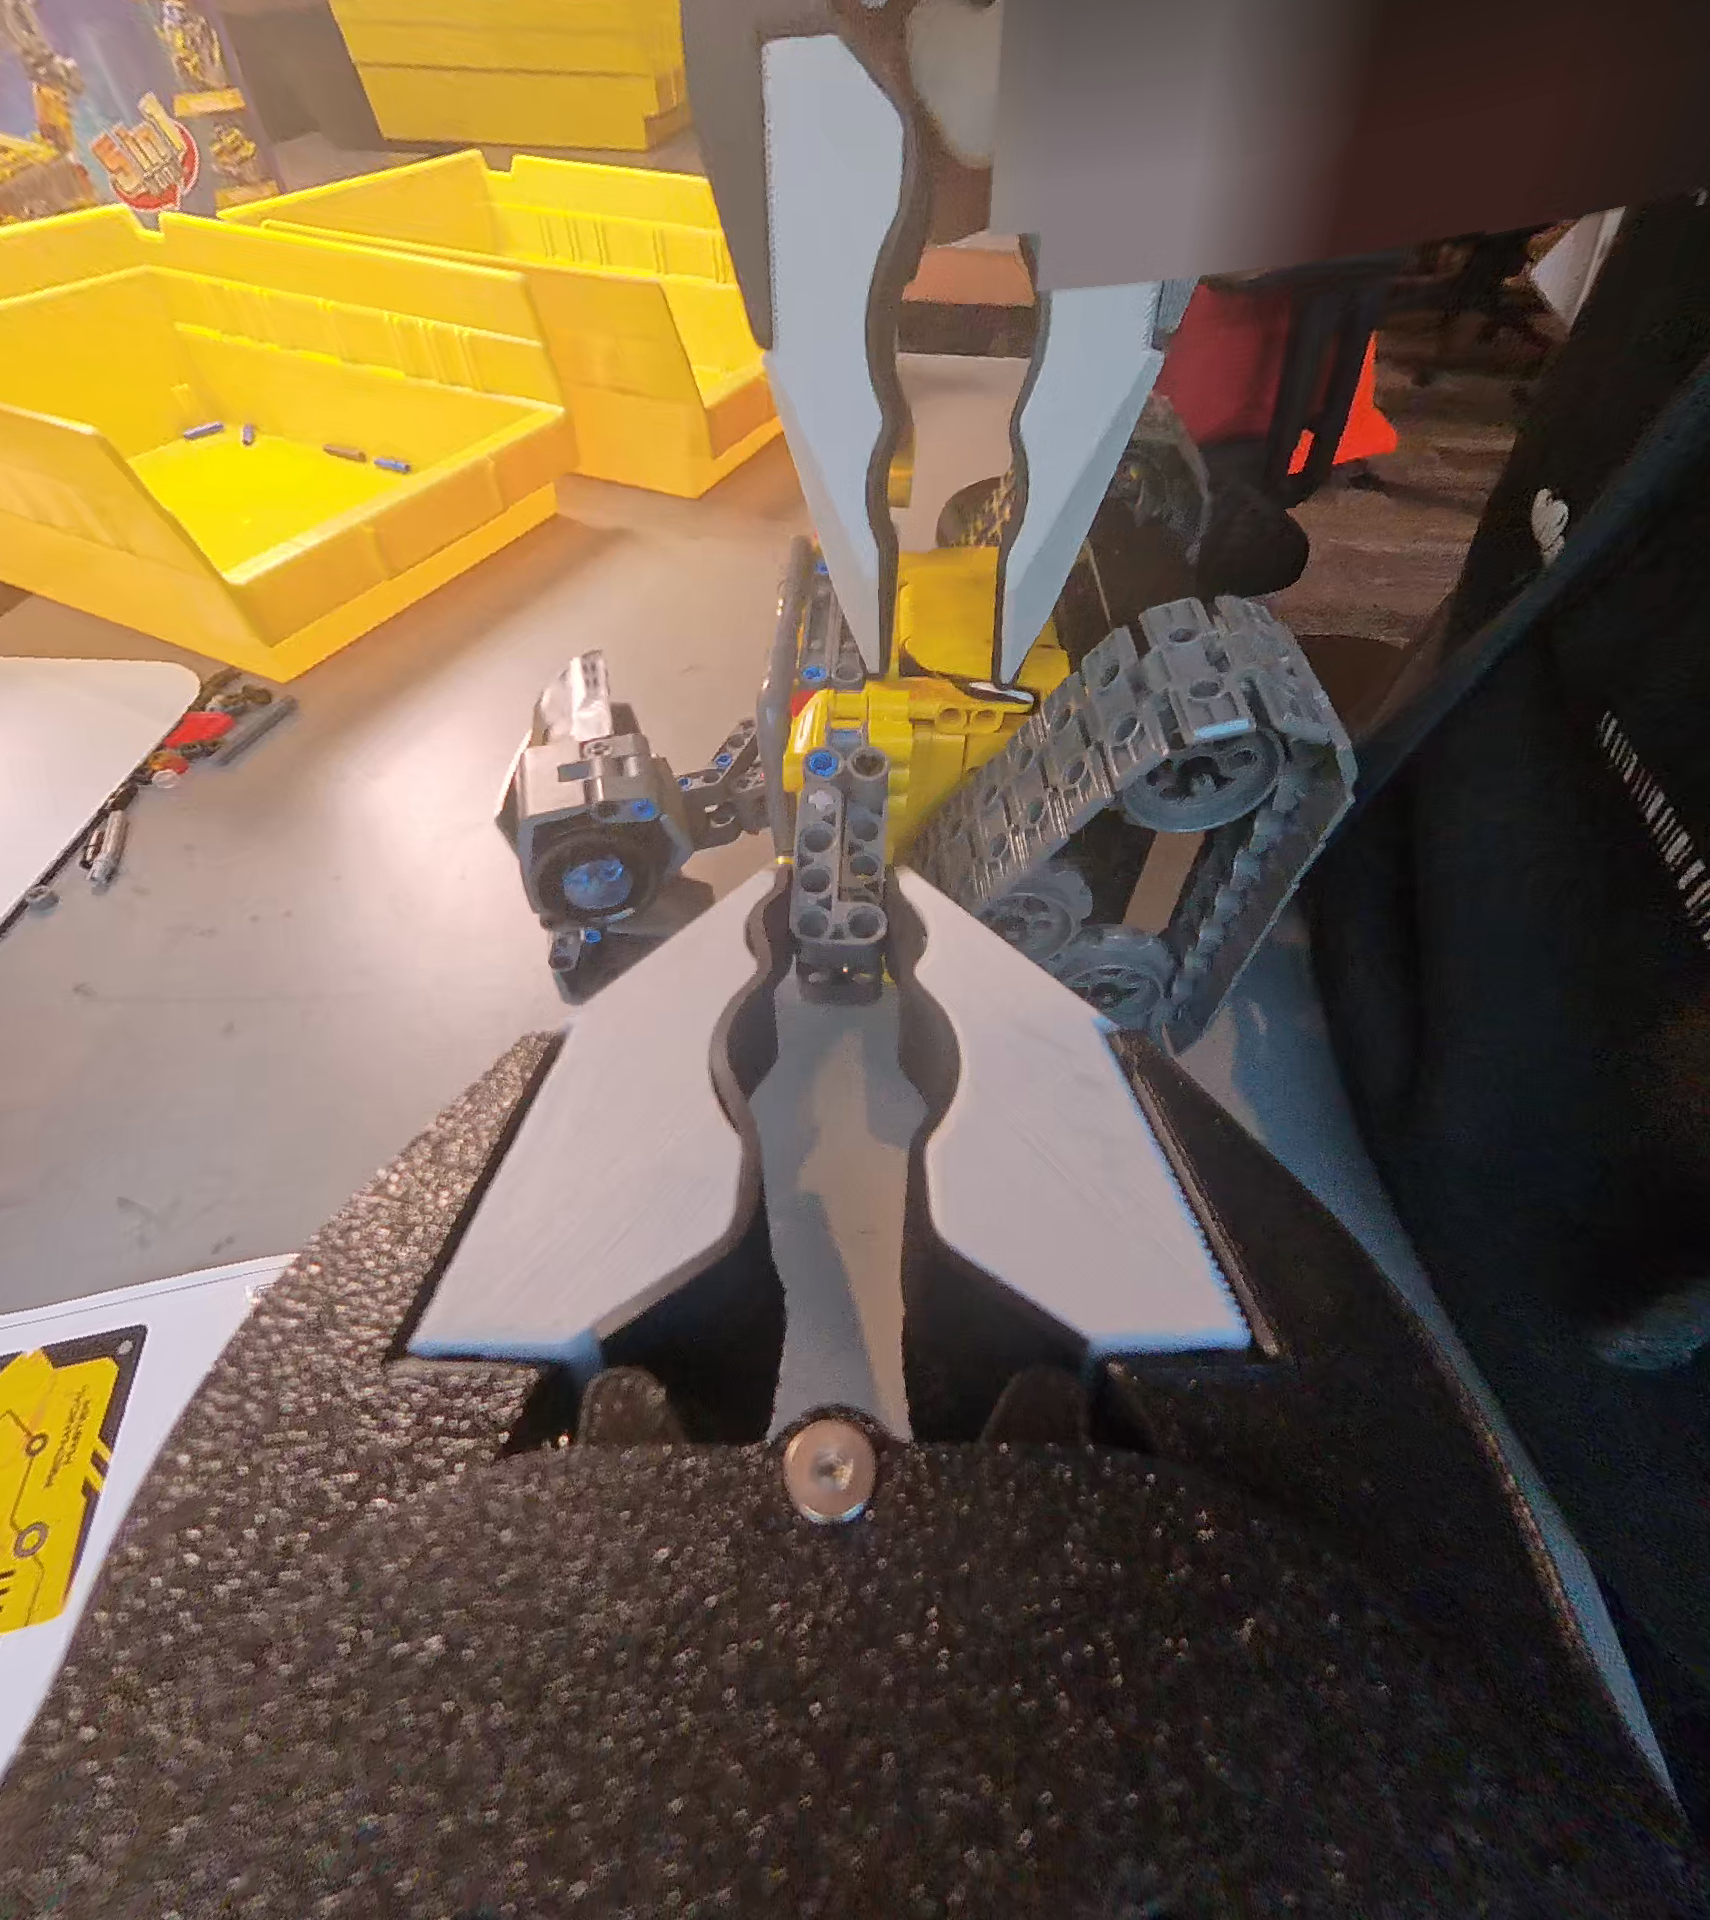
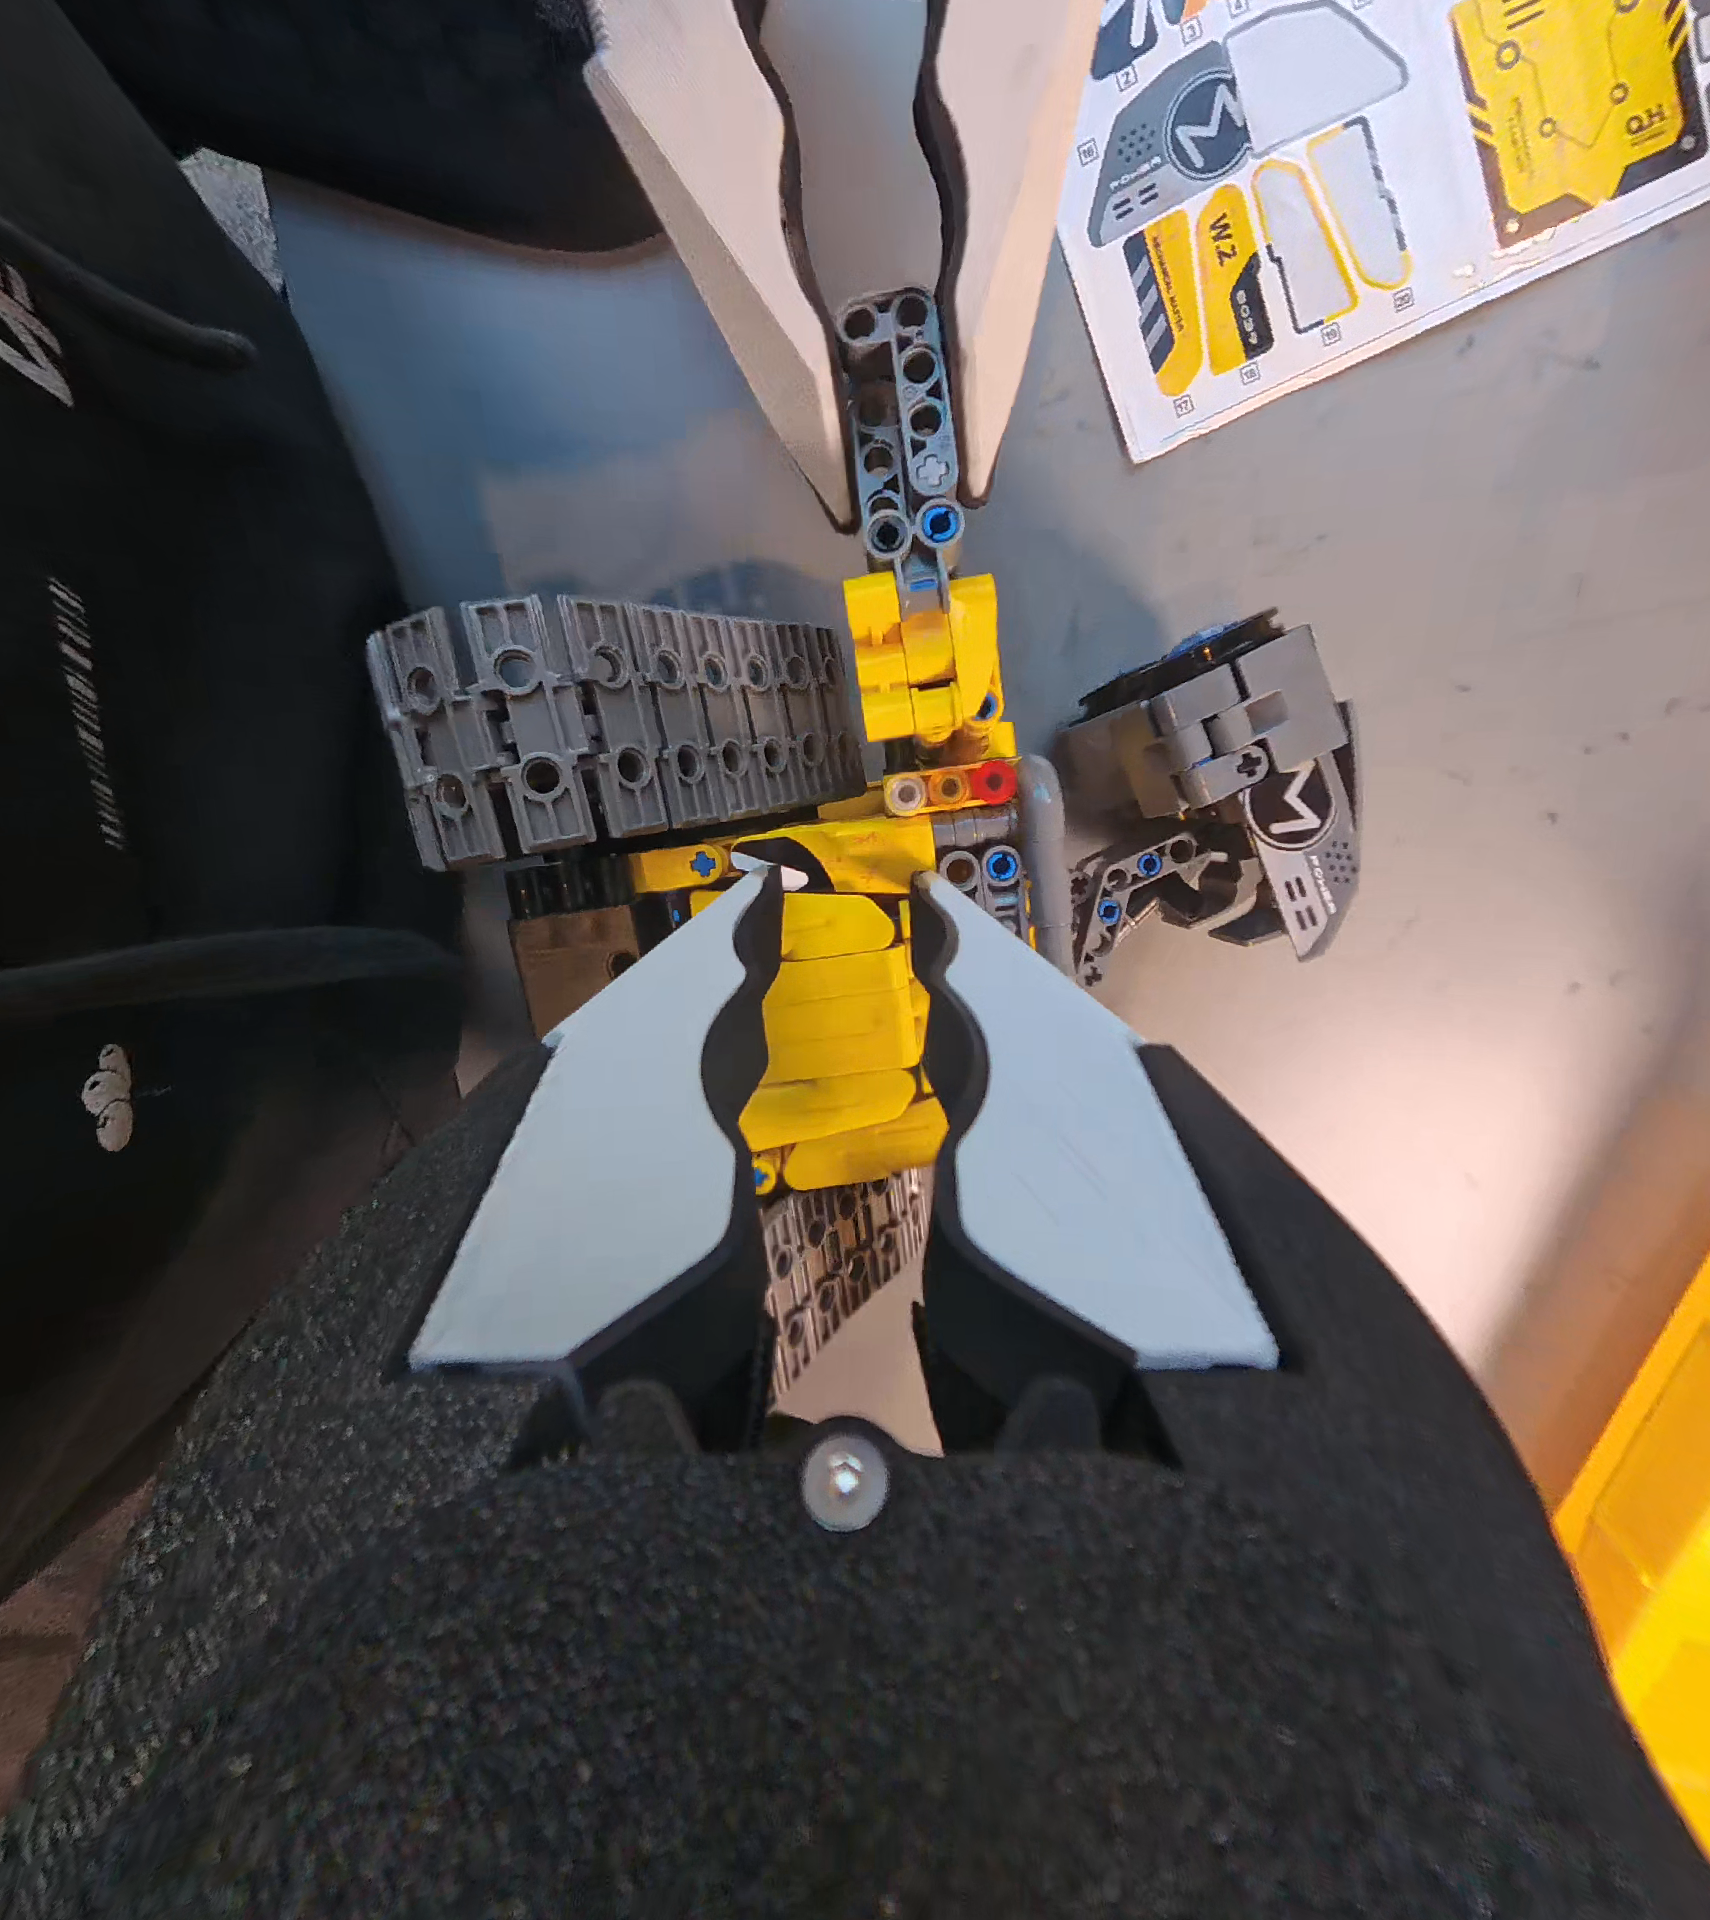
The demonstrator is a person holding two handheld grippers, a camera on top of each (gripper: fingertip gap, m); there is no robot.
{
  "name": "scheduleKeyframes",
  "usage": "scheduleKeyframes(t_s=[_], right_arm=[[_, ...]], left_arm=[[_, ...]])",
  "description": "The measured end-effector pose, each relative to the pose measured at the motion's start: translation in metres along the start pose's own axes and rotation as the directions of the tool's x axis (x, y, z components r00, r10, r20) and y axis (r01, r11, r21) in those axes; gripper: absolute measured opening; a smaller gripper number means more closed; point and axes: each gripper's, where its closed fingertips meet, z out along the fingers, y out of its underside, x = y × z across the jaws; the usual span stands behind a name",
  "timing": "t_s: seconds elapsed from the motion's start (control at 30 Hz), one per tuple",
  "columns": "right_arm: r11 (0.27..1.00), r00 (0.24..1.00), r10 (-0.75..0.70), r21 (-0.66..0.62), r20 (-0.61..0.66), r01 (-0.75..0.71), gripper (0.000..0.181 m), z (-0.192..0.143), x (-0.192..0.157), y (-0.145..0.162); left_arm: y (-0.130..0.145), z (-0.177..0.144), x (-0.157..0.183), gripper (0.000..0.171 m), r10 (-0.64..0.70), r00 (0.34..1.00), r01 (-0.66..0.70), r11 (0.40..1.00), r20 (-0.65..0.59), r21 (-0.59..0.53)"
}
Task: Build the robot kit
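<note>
A yellow and grey brick-built tracked model (image 1: 934, 717) lies on the grey table (image 1: 311, 987). My left gripper (image 1: 838, 883) is shut on a grey perforated beam (image 1: 835, 831) that sticks out of the model's end. My right gripper (image 2: 846, 883) is shut on the model's yellow body (image 2: 840, 997); in the left wrist view the right gripper (image 1: 944, 675) comes down from above. The left gripper (image 2: 908, 509) shows at the top of the right wrist view, holding the beam (image 2: 898, 416). A grey link track (image 2: 612, 727) runs along one side, and a grey claw-like arm (image 2: 1235, 790) along the other.
Open yellow bins (image 1: 238, 468) stand at the back left, one holding a few small pins. A sticker sheet (image 2: 1402, 208) lies near the left gripper. Loose small parts (image 1: 207, 727) lie by a white board (image 1: 20, 769). A person in black clothing (image 2: 103, 727) is close beside the track.
</note>
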Motion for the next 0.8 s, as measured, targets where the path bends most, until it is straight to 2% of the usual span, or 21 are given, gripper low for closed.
scheduleKeyframes(t_s=[0.07, 0.13, 0.23, 0.33, 0.4, 0.47, 0.57, 0.77, 0.8], right_arm=[[1.0, 1.0, 0.005, 0.007, -0.004, -0.005, 0.025, 0.0, -0.002, 0.001], [0.999, 0.998, 0.036, 0.012, 0.056, -0.036, 0.043, -0.001, -0.011, 0.0], [1.0, 0.999, 0.018, 0.013, 0.041, -0.018, 0.038, 0.0, -0.009, 0.001], [0.999, 0.995, 0.041, 0.02, 0.087, -0.043, 0.035, -0.005, -0.012, -0.002], [0.999, 0.997, 0.023, 0.042, 0.073, -0.026, 0.023, -0.011, -0.006, -0.005], [0.999, 0.998, 0.0, 0.049, 0.057, -0.003, 0.018, -0.011, -0.002, -0.007], [0.998, 0.998, -0.055, -0.005, 0.04, 0.055, 0.018, 0.0, -0.005, 0.001], [0.995, 0.995, -0.093, 0.021, 0.021, 0.093, 0.018, 0.0, -0.007, 0.0], [0.996, 0.995, -0.088, 0.025, 0.056, 0.086, 0.027, 0.0, -0.011, 0.0]], left_arm=[[-0.001, 0.0, 0.002, 0.016, -0.001, 1.0, 0.001, 1.0, 0.0, 0.001], [0.0, 0.001, 0.001, 0.016, 0.003, 1.0, -0.003, 1.0, 0.017, -0.007], [0.0, 0.0, 0.003, 0.016, 0.019, 1.0, -0.019, 1.0, 0.018, -0.007], [0.0, 0.0, 0.004, 0.016, 0.023, 0.999, -0.023, 1.0, 0.025, -0.003], [0.0, 0.0, 0.005, 0.016, 0.03, 0.999, -0.03, 1.0, 0.027, 0.0], [-0.001, 0.0, 0.005, 0.016, 0.032, 0.999, -0.032, 0.999, 0.028, 0.002], [-0.001, 0.0, 0.005, 0.015, 0.031, 0.999, -0.031, 1.0, 0.028, 0.004], [-0.002, 0.001, 0.005, 0.016, 0.03, 0.999, -0.031, 0.999, 0.029, 0.009], [-0.001, 0.001, 0.004, 0.016, 0.029, 0.999, -0.03, 1.0, 0.033, 0.005]])
